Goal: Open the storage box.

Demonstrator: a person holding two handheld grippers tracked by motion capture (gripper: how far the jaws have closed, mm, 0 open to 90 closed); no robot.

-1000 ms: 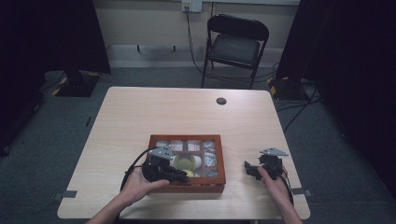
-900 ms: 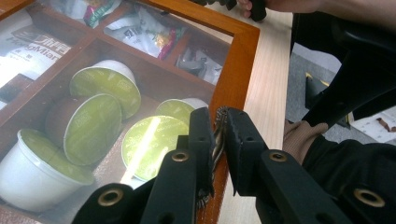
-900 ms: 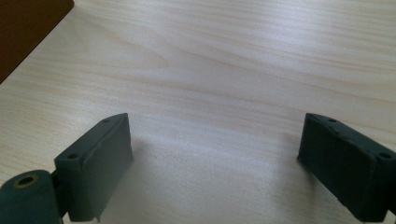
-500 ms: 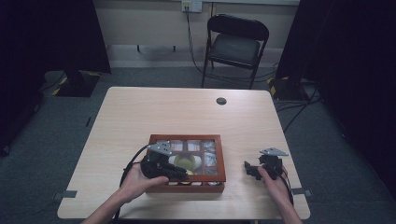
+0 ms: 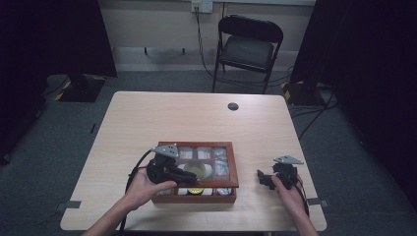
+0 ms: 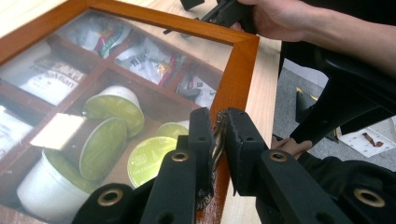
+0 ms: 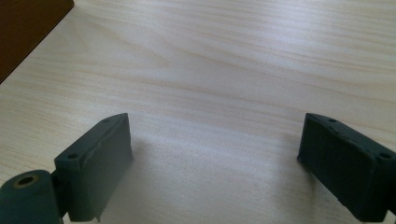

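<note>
left gripper [image 6: 215,140] clamped on the small metal clasp [image 6: 217,135] at the front edge of the wooden box [image 5: 233,167], likely to lift its glass lid [image 6: 116,74]. box near the table's [image 5: 147,118] front edge, long axis running left to right, clasp facing the person. right gripper [image 7: 215,163] gaping over bare tabletop beside the box, idle.

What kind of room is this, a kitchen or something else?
Probably a studio or lab set up for recording, not a kitchen: dark curtains hang on both sides, a lone folding chair stands by a wall socket, and one bare wooden table bears a tea box.
</note>
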